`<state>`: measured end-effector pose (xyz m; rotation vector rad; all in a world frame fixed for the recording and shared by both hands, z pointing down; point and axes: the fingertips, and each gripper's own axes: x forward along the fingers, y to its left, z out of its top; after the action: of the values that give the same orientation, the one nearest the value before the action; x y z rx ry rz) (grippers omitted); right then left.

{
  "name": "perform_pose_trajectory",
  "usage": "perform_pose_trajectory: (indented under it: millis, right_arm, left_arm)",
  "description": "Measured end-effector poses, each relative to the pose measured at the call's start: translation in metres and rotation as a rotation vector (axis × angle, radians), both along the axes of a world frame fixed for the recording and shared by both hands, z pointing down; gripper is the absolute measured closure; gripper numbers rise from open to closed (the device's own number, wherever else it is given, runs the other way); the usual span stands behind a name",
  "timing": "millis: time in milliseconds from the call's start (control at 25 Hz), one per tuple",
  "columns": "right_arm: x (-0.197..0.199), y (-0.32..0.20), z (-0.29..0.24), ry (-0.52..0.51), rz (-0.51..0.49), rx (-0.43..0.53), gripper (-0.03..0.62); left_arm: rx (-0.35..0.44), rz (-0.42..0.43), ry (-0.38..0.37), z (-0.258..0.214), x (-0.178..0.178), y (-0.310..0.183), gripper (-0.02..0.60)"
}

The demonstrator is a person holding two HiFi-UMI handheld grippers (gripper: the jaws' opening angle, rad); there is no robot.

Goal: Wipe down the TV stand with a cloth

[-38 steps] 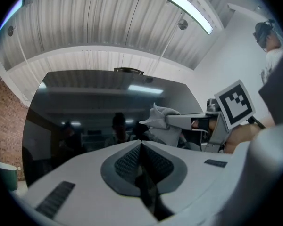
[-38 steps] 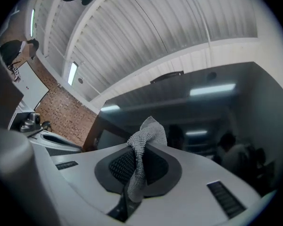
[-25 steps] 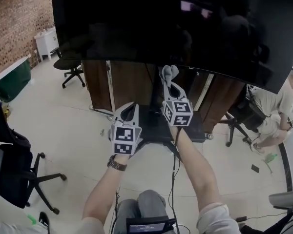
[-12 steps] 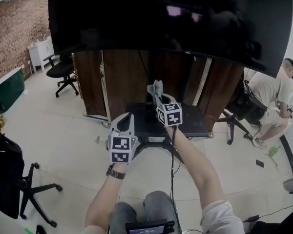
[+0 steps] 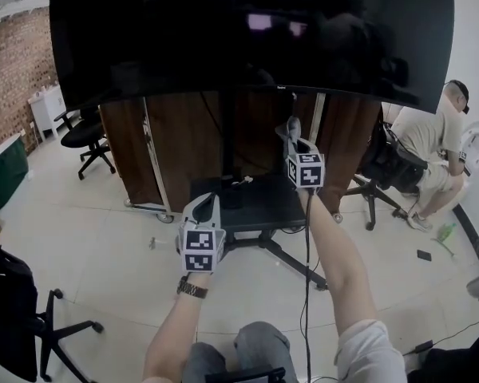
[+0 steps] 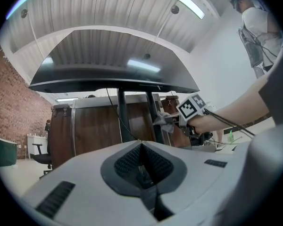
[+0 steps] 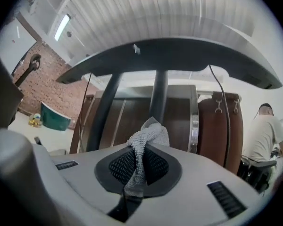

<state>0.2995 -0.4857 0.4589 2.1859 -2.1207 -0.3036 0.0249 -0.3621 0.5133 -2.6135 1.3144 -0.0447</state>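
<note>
The TV stand has a black base shelf [image 5: 259,206] and a dark pole [image 5: 227,142] that carries a large black TV [image 5: 247,38]. My right gripper [image 5: 294,136] is raised over the shelf's right end, below the TV's lower edge, shut on a grey knitted cloth [image 5: 291,124]. In the right gripper view the cloth [image 7: 148,134] sticks up from between the jaws of that gripper [image 7: 141,150], with the stand's posts [image 7: 158,95] beyond. My left gripper [image 5: 208,203] hangs lower, at the shelf's front left; in the left gripper view its jaws [image 6: 141,149] are shut with nothing between them.
Dark wooden cabinets [image 5: 176,146] stand behind the stand. Office chairs stand at the far left [image 5: 84,138], near left [image 5: 16,309] and right [image 5: 383,166]. A person [image 5: 431,146] sits at the right. A cable [image 5: 307,294] hangs from my right arm.
My right gripper has carried the cloth up and to the right, from above the shelf's middle to its right end. The head view has tilted up; the left gripper stays low.
</note>
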Motion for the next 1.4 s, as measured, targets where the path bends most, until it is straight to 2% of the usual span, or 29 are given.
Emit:
perform_pose_trajectory:
  millis: [120, 200, 280, 360, 400, 480, 600, 720, 880, 960, 1000, 1080, 1200, 1280, 1400]
  right_arm:
    - [0.010, 0.009, 0.076, -0.027, 0.021, -0.125, 0.569]
    - [-0.001, 0.028, 0.089, -0.063, -0.011, -0.113, 0.569]
    - [-0.049, 0.051, 0.078, -0.081, -0.121, -0.058, 0.569]
    - [-0.111, 0.065, 0.073, -0.097, -0.237, -0.062, 0.569]
    - [-0.133, 0.065, 0.077, -0.117, -0.268, -0.089, 0.569]
    - [-0.141, 0.054, 0.093, -0.157, -0.257, -0.156, 0.569]
    - [-0.094, 0.041, 0.117, -0.157, -0.141, -0.236, 0.569]
    - [-0.022, 0.054, 0.130, -0.157, -0.011, -0.268, 0.569]
    - [0.067, 0.102, 0.123, -0.176, 0.134, -0.224, 0.569]
    - [0.069, 0.125, 0.116, -0.172, 0.127, -0.175, 0.569]
    - [0.053, 0.132, 0.113, -0.166, 0.093, -0.152, 0.569]
    - [-0.006, 0.139, 0.113, -0.165, -0.028, -0.119, 0.569]
    - [-0.133, 0.141, 0.114, -0.183, -0.271, -0.098, 0.569]
    - [-0.211, 0.140, 0.119, -0.208, -0.418, -0.109, 0.569]
    - [-0.281, 0.131, 0.134, -0.218, -0.533, -0.148, 0.569]
  left_arm:
    - [-0.023, 0.004, -0.005, 0.014, 0.002, 0.002, 0.563]
    - [-0.029, 0.010, -0.006, 0.019, 0.002, 0.006, 0.563]
    - [-0.033, 0.011, 0.010, 0.022, 0.000, 0.010, 0.563]
    - [-0.044, 0.011, 0.022, 0.026, -0.001, 0.014, 0.563]
    - [-0.048, 0.014, 0.023, 0.028, 0.000, 0.016, 0.563]
    - [-0.049, 0.024, 0.021, 0.031, 0.006, 0.023, 0.563]
    - [-0.047, 0.033, 0.021, 0.035, 0.006, 0.030, 0.563]
    - [-0.042, 0.039, 0.015, 0.040, 0.001, 0.031, 0.563]
    - [-0.054, 0.046, 0.013, 0.047, -0.001, 0.032, 0.563]
    - [-0.053, 0.050, 0.016, 0.051, 0.001, 0.032, 0.563]
    - [-0.057, 0.052, 0.017, 0.053, 0.001, 0.033, 0.563]
    - [-0.066, 0.056, 0.018, 0.056, 0.003, 0.035, 0.563]
    - [-0.063, 0.049, 0.011, 0.057, 0.003, 0.042, 0.563]
    - [-0.033, 0.025, 0.010, 0.054, -0.004, 0.046, 0.563]
    - [-0.002, -0.017, 0.009, 0.053, -0.021, 0.044, 0.563]
